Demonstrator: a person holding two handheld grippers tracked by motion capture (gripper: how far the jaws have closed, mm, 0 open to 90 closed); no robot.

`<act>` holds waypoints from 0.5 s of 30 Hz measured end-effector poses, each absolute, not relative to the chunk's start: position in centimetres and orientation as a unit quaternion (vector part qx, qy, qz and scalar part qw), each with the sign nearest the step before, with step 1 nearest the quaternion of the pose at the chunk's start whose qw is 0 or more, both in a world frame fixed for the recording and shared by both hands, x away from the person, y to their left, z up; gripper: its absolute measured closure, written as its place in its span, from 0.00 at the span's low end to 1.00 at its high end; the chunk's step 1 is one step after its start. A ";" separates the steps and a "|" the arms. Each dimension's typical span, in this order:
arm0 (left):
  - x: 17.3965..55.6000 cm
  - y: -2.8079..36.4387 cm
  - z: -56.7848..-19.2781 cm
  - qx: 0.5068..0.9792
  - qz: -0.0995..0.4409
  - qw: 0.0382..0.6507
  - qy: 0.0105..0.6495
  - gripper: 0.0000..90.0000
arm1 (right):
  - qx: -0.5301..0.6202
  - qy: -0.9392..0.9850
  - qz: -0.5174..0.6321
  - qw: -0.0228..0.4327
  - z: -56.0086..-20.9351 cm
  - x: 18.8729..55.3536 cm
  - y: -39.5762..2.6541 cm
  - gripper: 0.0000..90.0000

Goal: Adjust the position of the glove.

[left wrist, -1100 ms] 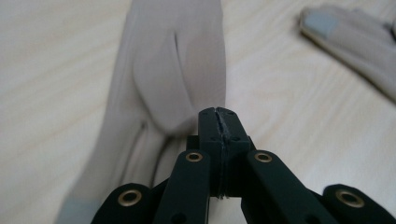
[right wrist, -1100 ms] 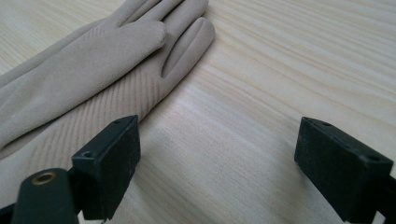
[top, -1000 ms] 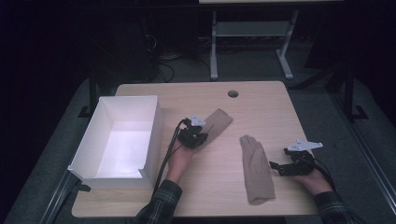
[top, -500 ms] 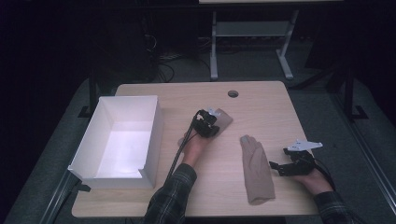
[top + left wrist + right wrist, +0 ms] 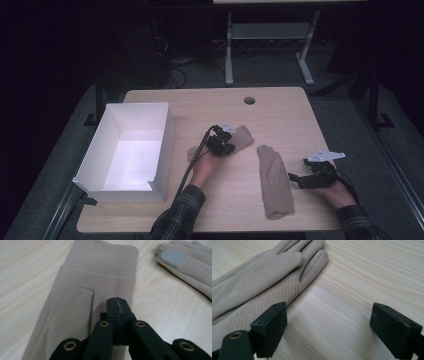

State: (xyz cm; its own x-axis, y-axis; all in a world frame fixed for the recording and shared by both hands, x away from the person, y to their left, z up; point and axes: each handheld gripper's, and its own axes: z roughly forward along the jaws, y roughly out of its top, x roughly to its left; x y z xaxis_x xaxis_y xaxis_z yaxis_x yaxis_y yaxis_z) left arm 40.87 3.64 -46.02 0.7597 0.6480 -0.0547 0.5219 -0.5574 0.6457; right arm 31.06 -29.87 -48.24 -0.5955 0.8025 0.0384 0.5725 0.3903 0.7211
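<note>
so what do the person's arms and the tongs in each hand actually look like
Both forearms wear dark plaid sleeves. Each hand carries black tongs: the left tongs trail a black cable back along the arm and bear a pale plate on top, as do the right tongs. Up close, the left jaws are black linkage bars with brass-ringed rivets; the right jaws end in square black blocks.

I am wearing dark plaid sleeves (image 5: 176, 217). My left gripper (image 5: 117, 305) is showing matte black jaws with brass-ringed pivots; the right gripper (image 5: 294, 178) is carrying a grey three-cornered plate, black cable trailing.
</note>
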 end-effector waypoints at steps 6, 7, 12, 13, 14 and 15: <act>39.1 3.7 -45.8 0.888 0.092 0.323 0.314 1.00 | 0.420 0.818 0.358 0.160 -48.2 31.1 -29.9 0.15; 38.9 3.8 -45.8 0.888 0.093 0.324 0.312 1.00 | 0.420 0.818 0.358 0.161 -48.2 31.1 -29.9 0.15; 37.8 4.1 -45.8 0.890 0.086 0.325 0.309 1.00 | 0.420 0.818 0.358 0.160 -48.2 31.1 -29.9 0.15; 37.6 4.1 -45.8 0.891 0.086 0.323 0.307 1.00 | 0.420 0.818 0.358 0.160 -48.2 31.0 -29.9 0.15; 37.4 4.2 -45.8 0.892 0.086 0.322 0.305 1.00 | 0.420 0.818 0.358 0.160 -48.2 31.0 -29.9 0.15; 37.2 4.2 -45.7 0.893 0.085 0.322 0.304 1.00 | 0.420 0.818 0.358 0.160 -48.2 31.0 -29.9 0.15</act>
State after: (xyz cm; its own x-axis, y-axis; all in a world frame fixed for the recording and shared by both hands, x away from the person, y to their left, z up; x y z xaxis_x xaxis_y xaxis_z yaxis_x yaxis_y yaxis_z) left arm 37.16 4.23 -45.74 0.8006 0.5975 -0.0446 0.4885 -0.6078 0.6261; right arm 31.04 -29.86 -48.23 -0.5955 0.8024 0.0392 0.5733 0.3903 0.7204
